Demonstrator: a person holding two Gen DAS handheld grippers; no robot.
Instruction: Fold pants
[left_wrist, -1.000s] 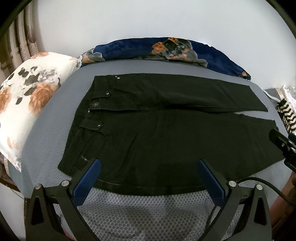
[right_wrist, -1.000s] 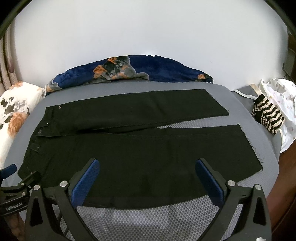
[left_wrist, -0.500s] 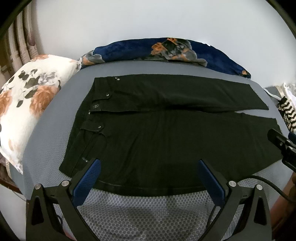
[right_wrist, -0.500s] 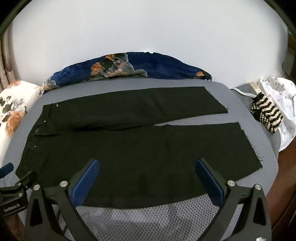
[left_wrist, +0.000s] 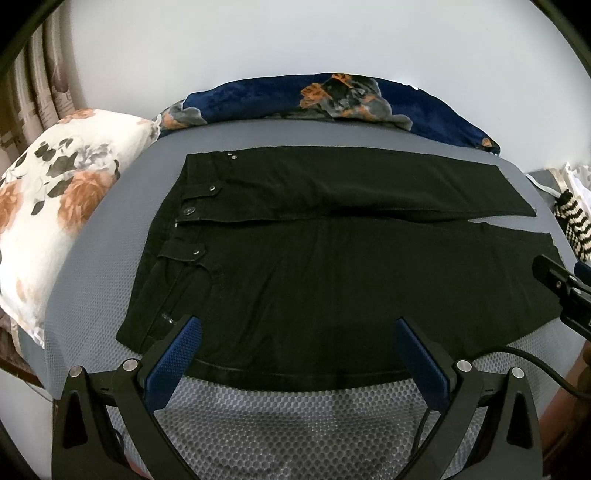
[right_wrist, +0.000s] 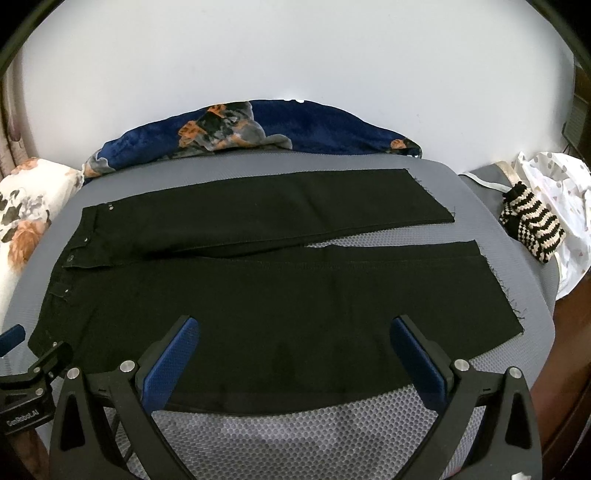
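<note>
Black pants (left_wrist: 332, 266) lie flat on a grey mesh mattress (left_wrist: 288, 424), waistband to the left, both legs running right with a narrow gap between the hems. They also show in the right wrist view (right_wrist: 280, 288). My left gripper (left_wrist: 297, 330) is open and empty, hovering over the near edge of the pants by the waist end. My right gripper (right_wrist: 295, 328) is open and empty over the near leg's edge, further toward the hems.
A floral white pillow (left_wrist: 55, 206) lies at the left. A navy floral blanket (left_wrist: 332, 99) runs along the wall behind. A black-and-cream striped knit piece (right_wrist: 532, 225) and white cloth (right_wrist: 557, 192) lie at the right. The mattress front edge is close below.
Both grippers have eased slightly closer to the pants; the view shifted a little. The pants have not moved and both grippers stay open.
</note>
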